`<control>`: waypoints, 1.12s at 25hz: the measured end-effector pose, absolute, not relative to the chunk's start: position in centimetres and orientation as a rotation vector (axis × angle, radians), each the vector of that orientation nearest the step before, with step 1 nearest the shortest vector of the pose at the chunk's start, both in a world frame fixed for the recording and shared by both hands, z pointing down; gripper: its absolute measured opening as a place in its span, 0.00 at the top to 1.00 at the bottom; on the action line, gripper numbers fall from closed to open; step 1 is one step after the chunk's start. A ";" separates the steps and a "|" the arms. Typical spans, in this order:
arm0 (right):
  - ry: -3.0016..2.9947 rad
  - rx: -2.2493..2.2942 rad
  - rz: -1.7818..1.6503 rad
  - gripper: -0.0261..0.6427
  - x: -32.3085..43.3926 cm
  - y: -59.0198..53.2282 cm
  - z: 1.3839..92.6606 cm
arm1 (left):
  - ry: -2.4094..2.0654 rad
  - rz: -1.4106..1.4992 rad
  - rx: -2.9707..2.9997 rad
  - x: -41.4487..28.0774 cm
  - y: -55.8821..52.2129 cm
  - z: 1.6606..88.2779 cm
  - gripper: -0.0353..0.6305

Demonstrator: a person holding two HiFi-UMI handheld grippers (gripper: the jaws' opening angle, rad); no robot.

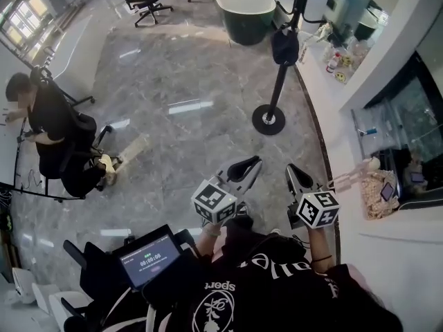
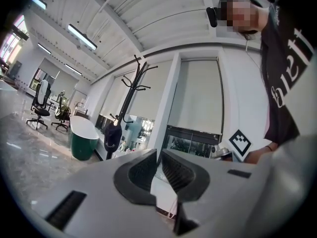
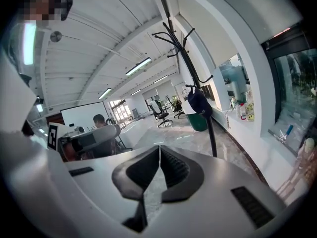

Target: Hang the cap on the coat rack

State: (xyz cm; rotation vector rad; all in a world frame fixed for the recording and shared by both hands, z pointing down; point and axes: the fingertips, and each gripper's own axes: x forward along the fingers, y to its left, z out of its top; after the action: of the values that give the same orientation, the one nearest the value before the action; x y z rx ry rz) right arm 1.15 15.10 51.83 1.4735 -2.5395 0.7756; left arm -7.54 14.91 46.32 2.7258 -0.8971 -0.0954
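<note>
The dark cap hangs on the black coat rack, whose round base stands on the marble floor ahead of me. Both grippers are held low near my chest, well short of the rack. My left gripper is shut with nothing between its jaws, and its own view shows the cap hanging on the rack far off. My right gripper is shut and empty too. In the right gripper view the cap sits on a lower hook of the rack.
A person sits in an office chair at the left. A green tub stands behind the rack. A white counter with bottles runs along the right, with a wooden figure on it. A tablet screen is at my lower left.
</note>
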 end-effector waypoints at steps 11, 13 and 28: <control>-2.494 1.519 0.766 0.93 12.0 25.6 52.2 | -0.810 -0.082 2.716 4.0 24.7 46.6 0.92; -2.493 1.514 0.765 0.94 14.1 27.2 52.5 | -0.800 -0.075 2.713 6.4 26.6 47.1 0.92; -2.466 1.520 0.781 0.94 23.6 33.0 53.5 | -0.756 -0.045 2.718 16.5 32.0 47.7 0.92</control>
State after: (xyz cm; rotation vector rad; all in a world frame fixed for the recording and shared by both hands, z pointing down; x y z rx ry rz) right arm 23.63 33.01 53.45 1.5205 -2.4658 0.7812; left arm 16.54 32.05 47.73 2.7185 -0.7559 -0.0450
